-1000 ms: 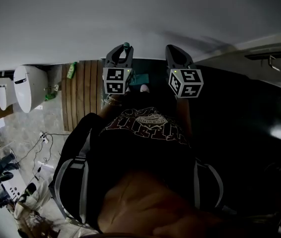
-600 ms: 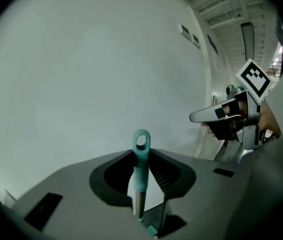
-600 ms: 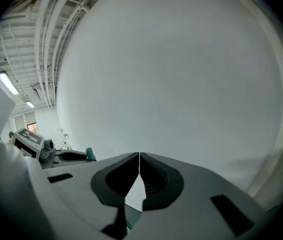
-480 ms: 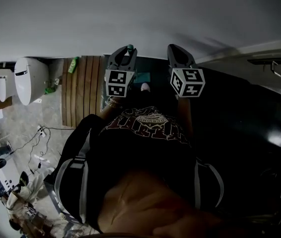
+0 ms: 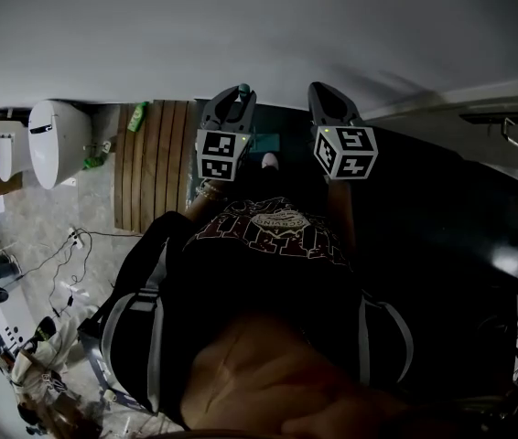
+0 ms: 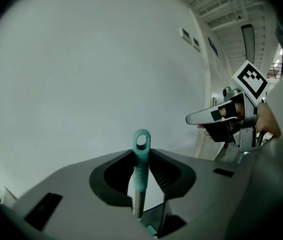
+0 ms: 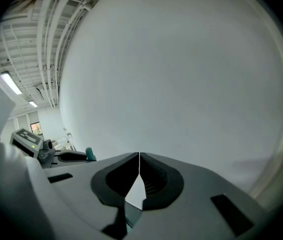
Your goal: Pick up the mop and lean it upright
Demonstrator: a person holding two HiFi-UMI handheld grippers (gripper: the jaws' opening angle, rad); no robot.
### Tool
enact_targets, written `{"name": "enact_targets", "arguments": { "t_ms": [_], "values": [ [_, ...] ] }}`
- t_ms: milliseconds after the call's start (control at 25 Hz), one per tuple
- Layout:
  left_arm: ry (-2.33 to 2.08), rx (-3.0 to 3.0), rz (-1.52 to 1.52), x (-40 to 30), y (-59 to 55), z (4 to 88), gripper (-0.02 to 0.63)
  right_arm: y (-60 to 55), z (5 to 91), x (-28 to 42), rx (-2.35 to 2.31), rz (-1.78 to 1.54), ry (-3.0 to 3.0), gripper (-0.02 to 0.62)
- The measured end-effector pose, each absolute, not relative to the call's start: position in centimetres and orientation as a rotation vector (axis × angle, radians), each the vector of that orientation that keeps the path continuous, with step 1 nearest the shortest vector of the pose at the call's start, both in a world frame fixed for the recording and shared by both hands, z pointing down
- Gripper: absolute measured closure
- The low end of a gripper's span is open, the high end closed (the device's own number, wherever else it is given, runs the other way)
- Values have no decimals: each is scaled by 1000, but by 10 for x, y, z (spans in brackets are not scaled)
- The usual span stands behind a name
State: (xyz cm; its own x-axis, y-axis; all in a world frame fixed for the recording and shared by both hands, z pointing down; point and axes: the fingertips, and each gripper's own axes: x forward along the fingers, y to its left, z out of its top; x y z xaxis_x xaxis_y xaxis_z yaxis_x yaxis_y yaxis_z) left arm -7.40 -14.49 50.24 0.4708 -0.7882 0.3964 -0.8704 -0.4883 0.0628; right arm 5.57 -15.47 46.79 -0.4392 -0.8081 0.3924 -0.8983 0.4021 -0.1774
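The mop stands upright close to the white wall. Its metal handle (image 6: pixel 137 196) ends in a teal grip with a hanging loop (image 6: pixel 141 141). My left gripper (image 6: pixel 140 176) is shut on that handle just below the loop. In the head view the teal tip (image 5: pixel 242 88) pokes up above the left gripper (image 5: pixel 229 108), and a teal part, likely the mop head (image 5: pixel 264 143), lies on the floor below. My right gripper (image 7: pixel 139 166) is shut on nothing and hangs beside the left one (image 5: pixel 325 99), apart from the mop.
The white wall (image 5: pixel 259 26) fills the space just ahead of both grippers. A wooden slat mat (image 5: pixel 154 167) lies to the left, with a green bottle (image 5: pixel 137 117) and a toilet (image 5: pixel 53 140) beyond it. Cables (image 5: pixel 76 254) trail over the tiled floor.
The grippers and the mop handle keep their places. Only the head view has drifted a little, so the toilet and mat sit slightly further right in it.
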Motion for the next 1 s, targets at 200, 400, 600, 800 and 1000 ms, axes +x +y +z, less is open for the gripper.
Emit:
{"name": "enact_targets", "arguments": {
  "t_ms": [200, 400, 600, 800, 1000],
  "values": [
    [-1405, 2467, 441, -76, -144, 503, 462, -154, 469, 47, 1490, 535, -2423, 575],
    [-1392, 2471, 435, -81, -146, 502, 462, -157, 468, 35, 1476, 537, -2425, 575],
    [-1386, 2472, 430, -79, -146, 503, 462, -158, 469, 34, 1468, 536, -2428, 575],
    [-1373, 2476, 436, -74, -150, 504, 462, -160, 471, 37, 1469, 544, -2426, 575],
    [-1358, 2484, 438, -72, -151, 504, 462, -161, 471, 38, 1474, 547, -2419, 575]
  ]
}}
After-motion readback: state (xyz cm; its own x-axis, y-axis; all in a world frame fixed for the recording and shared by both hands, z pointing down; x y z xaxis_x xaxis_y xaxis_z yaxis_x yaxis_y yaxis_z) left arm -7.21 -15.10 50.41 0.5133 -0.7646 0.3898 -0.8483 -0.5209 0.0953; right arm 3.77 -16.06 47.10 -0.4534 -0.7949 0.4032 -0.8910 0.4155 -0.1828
